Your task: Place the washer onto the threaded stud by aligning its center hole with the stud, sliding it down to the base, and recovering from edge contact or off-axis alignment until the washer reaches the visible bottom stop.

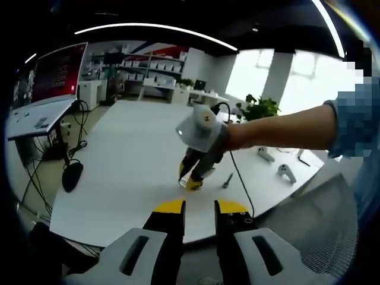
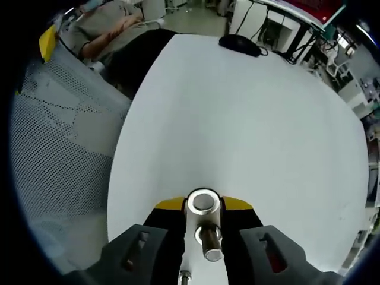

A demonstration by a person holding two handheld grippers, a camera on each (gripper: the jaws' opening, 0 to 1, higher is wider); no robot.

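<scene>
In the right gripper view the right gripper (image 2: 204, 208) rises from 6 o'clock, its yellow-tipped fingers (image 2: 169, 205) pinching a shiny metal piece between them: a ring-shaped washer (image 2: 203, 202) sits at the fingertips, its center hole facing the camera, and just below it toward 6 o'clock a short metal stud (image 2: 209, 240) points back at the lens — whether the washer is already seated on that stud or only lined up with it cannot be told. Beyond lies the bare white tabletop (image 2: 249, 113), with a black mouse-like object (image 2: 240, 44) near its far edge at 12 o'clock and a mesh chair (image 2: 59, 136) at 9 o'clock. In the left gripper view the left gripper (image 1: 199, 208) comes up from 6 o'clock with its fingers (image 1: 169, 209) spread, a clear gap between them and nothing held. Straight ahead, near the picture's center, the right gripper (image 1: 191, 181) points down at the tabletop (image 1: 119, 178), carried by a person's forearm (image 1: 285, 127) reaching in from 3 o'clock — a small screw (image 1: 227, 180) lies just beside it.
</scene>
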